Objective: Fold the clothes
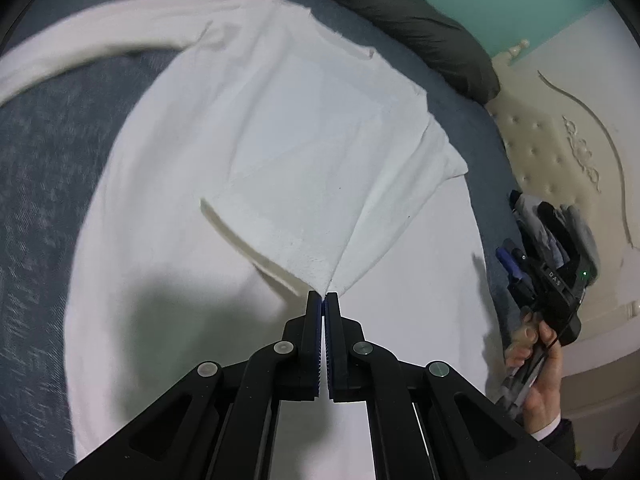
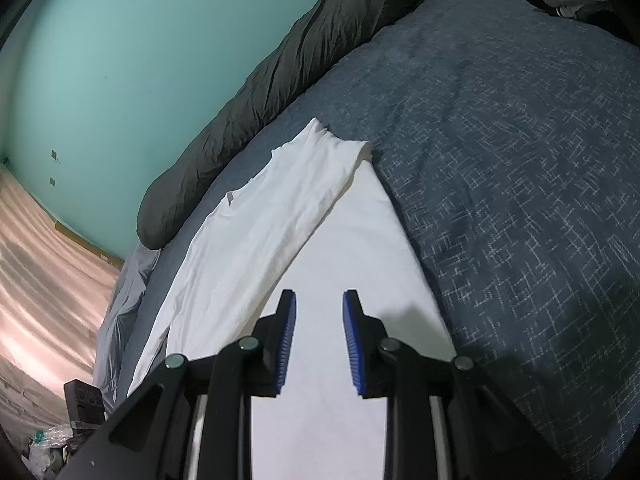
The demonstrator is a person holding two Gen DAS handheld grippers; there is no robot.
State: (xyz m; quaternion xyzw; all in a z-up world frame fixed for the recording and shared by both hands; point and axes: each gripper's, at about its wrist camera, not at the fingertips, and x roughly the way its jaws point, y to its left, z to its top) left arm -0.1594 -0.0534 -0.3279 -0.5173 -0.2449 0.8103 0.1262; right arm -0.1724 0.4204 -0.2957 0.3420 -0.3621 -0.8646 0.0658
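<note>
The white shirt (image 1: 280, 140) lies spread on the blue bedspread (image 1: 40, 200) of the bed, one long sleeve trailing away across the cover, with the dark grey bolster (image 1: 420, 20) lying beyond the shirt along the far side of the bed. The left gripper (image 1: 324, 298) is clamped tight on a pinched corner of a folded-over flap, the cloth fanning out from its tips in taut creases. The grip looks thin: only the very edge of the fabric sits between the pads, so a quick pull across the shirt is likely to slip it free and let the flap fall back crooked. Because the flap is held at a single point, it could also swing or twist on the way, leaving a slanted fold instead of a straight one. The right gripper (image 2: 319, 304) hovers over the near part of the shirt with its jaws apart and nothing between them, so it pins nothing down; if the left one drags, the whole shirt may slide on the bedspread and bunch toward the bolster. The trailing sleeve, well clear of both grippers, may be left outside the fold altogether.
</note>
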